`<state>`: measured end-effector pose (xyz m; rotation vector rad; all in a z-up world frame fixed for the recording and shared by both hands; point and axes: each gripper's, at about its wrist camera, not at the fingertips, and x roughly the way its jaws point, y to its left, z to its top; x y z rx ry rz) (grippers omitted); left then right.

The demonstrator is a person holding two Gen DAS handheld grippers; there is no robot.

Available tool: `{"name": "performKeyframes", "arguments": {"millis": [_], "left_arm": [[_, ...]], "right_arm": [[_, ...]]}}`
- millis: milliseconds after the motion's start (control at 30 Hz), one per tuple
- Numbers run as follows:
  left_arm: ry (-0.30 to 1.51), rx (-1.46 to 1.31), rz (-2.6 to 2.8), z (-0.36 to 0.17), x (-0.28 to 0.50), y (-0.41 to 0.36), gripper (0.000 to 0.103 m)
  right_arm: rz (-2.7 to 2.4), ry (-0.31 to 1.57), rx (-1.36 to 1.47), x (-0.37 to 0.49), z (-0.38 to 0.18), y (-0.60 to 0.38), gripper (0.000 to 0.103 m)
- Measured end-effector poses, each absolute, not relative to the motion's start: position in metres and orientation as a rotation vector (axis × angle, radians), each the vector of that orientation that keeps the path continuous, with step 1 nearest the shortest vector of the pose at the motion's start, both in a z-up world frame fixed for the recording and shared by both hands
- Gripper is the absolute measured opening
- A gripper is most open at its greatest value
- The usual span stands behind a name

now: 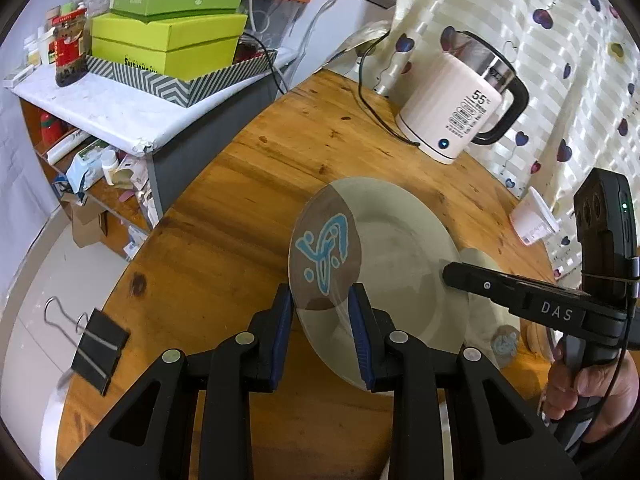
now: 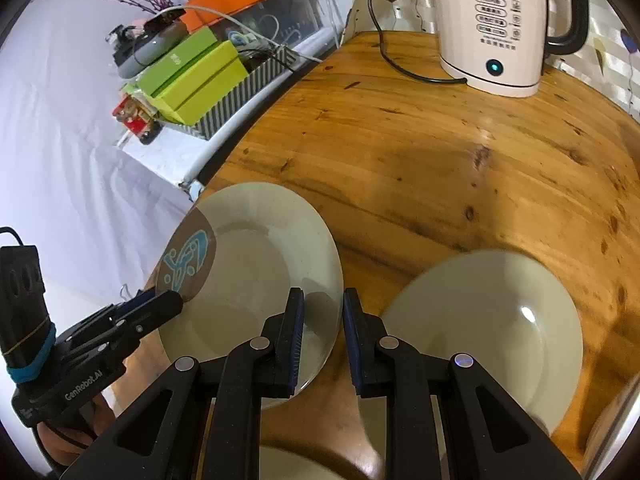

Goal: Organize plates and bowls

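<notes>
A pale green plate (image 1: 400,248) (image 2: 260,256) with a brown patch and blue mark on its rim lies on the round wooden table (image 1: 248,208). My left gripper (image 1: 322,304) is open, its fingers on either side of the plate's marked rim. My right gripper (image 2: 323,304) is open, its fingers straddling the plate's opposite rim; it also shows in the left wrist view (image 1: 452,272). A second pale plate (image 2: 492,320) lies to the right, and a third plate's rim (image 2: 288,462) shows at the bottom.
A white electric kettle (image 1: 456,104) (image 2: 492,28) with a black cord stands at the table's far side. A black binder clip (image 1: 98,350) lies near the left edge. A shelf with green boxes (image 1: 168,36) stands beyond the table. A white cup (image 1: 532,220) lies near the curtain.
</notes>
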<state>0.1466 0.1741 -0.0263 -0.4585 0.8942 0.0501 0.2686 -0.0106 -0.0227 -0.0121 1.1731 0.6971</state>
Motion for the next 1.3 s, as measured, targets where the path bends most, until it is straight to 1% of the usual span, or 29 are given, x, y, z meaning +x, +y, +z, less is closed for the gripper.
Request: {"name": "performKeyframes", "arguments": {"millis": [300,767,1300], "left_arm": [[0.896,-0.436,0.018,-0.015,0.121,0.15,0.03],[0.924,-0.418,-0.026,-0.016,0.078,0.117,0.03],[0.967,-0.371,-0.057,-0.026,0.042,0.082,0.03]], "right_arm": [[0.669,1.176,0.002,0.235,-0.015,-0.039,0.019],[0.631,1.174,0.012,0.179,-0.008,-0.079,0.019],[0.589,1.196,0.038,0.133,-0.023,-0.115,0.019]]}}
